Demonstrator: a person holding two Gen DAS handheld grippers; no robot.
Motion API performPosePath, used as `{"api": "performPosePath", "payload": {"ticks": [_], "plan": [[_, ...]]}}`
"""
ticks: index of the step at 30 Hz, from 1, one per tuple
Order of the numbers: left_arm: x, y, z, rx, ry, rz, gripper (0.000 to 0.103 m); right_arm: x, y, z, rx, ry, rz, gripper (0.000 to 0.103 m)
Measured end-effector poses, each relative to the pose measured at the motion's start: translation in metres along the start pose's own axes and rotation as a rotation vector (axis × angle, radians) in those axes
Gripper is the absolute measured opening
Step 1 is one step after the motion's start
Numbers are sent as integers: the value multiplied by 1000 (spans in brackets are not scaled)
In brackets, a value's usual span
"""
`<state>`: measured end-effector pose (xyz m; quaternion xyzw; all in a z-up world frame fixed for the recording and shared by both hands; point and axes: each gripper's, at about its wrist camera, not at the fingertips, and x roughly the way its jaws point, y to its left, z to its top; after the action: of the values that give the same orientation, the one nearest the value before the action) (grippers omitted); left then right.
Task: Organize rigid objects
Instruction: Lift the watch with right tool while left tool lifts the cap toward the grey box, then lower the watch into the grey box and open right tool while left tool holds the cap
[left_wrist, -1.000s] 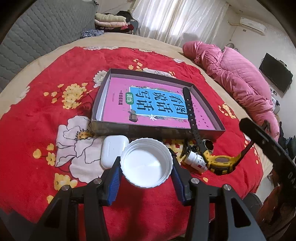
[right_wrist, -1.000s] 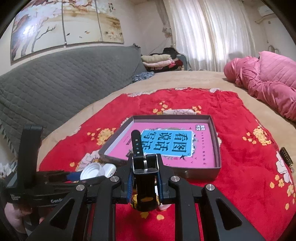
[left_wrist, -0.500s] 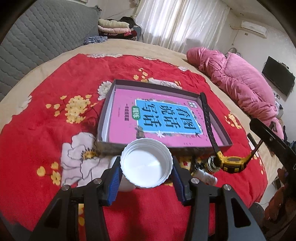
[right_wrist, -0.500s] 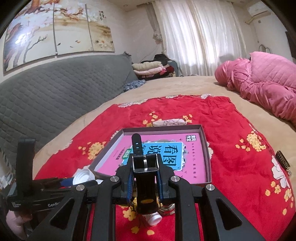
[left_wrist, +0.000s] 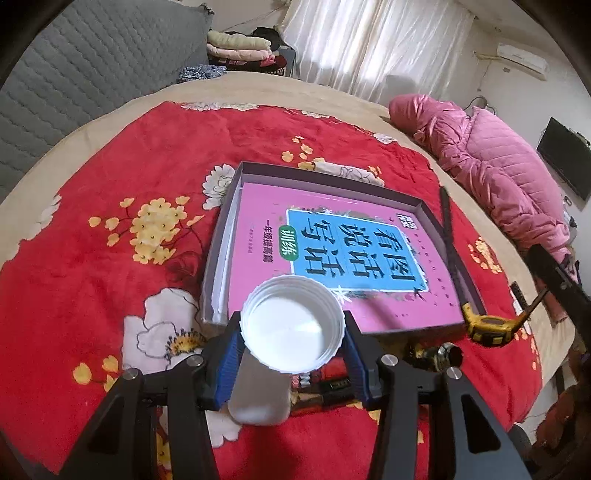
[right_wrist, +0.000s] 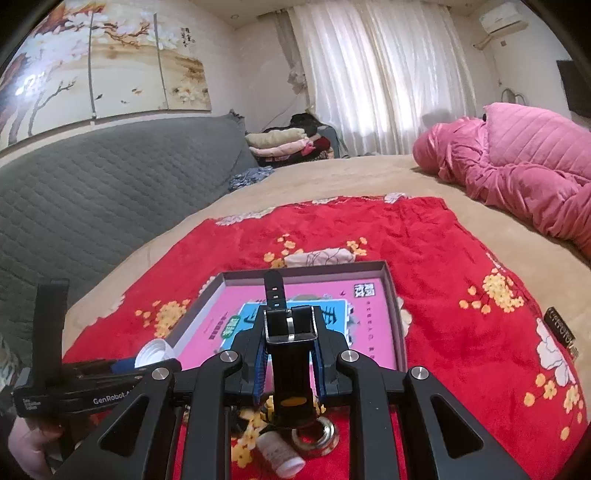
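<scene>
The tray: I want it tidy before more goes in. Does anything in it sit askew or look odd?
Nothing stands out. The pink book lies flat inside the tray, roughly square to its walls. The white lid and the watch are each clamped in a gripper, not yet set down.

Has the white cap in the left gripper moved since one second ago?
Yes. The white cap has moved forward, over the near wall of the box.

The tray (left_wrist: 436, 206) has its pink book (left_wrist: 332, 258) covering the floor, its flat cover open from above. At the near wall, a white case (left_wrist: 258, 391), small bottle (right_wrist: 280, 456) and metal ring (right_wrist: 314, 435) crowd the red blanket (left_wrist: 92, 258)
</scene>
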<state>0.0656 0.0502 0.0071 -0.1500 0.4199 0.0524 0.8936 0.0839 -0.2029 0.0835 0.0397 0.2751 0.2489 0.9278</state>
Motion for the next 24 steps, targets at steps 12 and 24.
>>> {"api": "performPosePath", "payload": {"ticks": [12,24], "plan": [[17,-9,18,35,-31,15,50,12,-6,2,-1,2,-38,20],[39,-12,23,94,-20,51,50,34,-20,6,13,11,-100,20]]}}
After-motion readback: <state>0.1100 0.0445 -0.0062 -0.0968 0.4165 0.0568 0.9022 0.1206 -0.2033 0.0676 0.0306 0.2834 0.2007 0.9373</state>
